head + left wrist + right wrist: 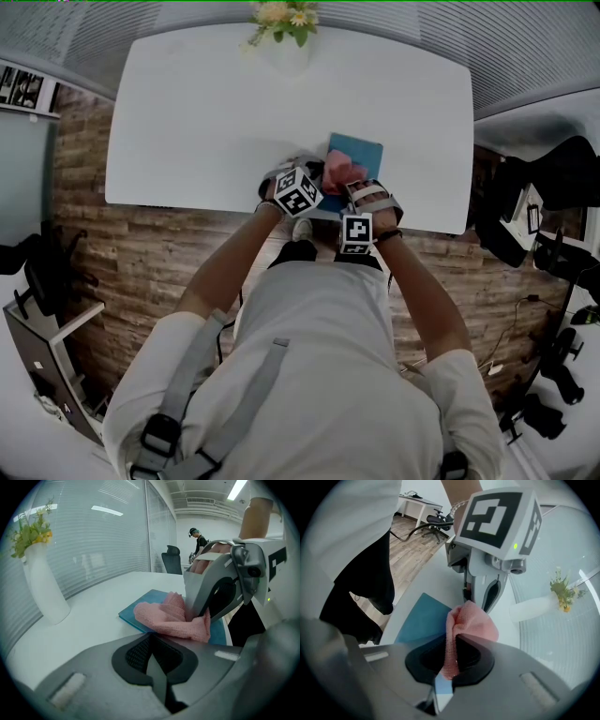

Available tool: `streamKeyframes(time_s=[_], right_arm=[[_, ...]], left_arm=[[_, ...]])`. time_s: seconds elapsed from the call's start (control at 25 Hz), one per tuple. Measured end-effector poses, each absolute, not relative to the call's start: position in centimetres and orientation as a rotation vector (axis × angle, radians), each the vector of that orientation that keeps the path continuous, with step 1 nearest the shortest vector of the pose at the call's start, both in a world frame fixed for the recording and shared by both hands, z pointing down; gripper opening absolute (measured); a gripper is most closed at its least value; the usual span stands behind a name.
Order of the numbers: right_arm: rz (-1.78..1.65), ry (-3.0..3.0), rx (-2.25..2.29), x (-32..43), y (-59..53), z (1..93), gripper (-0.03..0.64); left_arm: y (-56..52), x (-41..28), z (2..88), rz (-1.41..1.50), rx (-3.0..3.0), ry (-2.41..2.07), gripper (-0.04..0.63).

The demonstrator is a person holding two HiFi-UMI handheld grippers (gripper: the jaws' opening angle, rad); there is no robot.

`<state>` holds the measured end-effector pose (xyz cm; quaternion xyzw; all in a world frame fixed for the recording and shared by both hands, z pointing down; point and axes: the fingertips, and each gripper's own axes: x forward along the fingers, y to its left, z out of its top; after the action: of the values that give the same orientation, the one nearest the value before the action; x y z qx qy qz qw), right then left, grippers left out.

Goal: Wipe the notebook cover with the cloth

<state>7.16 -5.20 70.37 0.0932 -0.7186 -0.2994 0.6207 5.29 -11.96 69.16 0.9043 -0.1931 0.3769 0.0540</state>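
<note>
The pink cloth (342, 172) lies crumpled on the flat, closed blue notebook (362, 148).

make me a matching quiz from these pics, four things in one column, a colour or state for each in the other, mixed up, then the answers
1 cloth
2 notebook
3 vase
4 left tongs

a shut, empty
b white, holds flowers
c pink, pinched in the right tongs
d blue, partly under the cloth

Pairs: 1-c, 2-d, 3-b, 4-a
</note>
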Motion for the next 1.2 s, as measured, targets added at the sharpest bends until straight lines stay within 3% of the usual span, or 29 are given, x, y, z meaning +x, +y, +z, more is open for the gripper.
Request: streamKeyframes(time_s=[1.2], right_arm=[[-0.588,-1.724,0.146,6.2,-0.3,70.5,0.003]], left_arm=[[-11.8,5.3,69.1,1.146,2.744,-0.58,-0.006]])
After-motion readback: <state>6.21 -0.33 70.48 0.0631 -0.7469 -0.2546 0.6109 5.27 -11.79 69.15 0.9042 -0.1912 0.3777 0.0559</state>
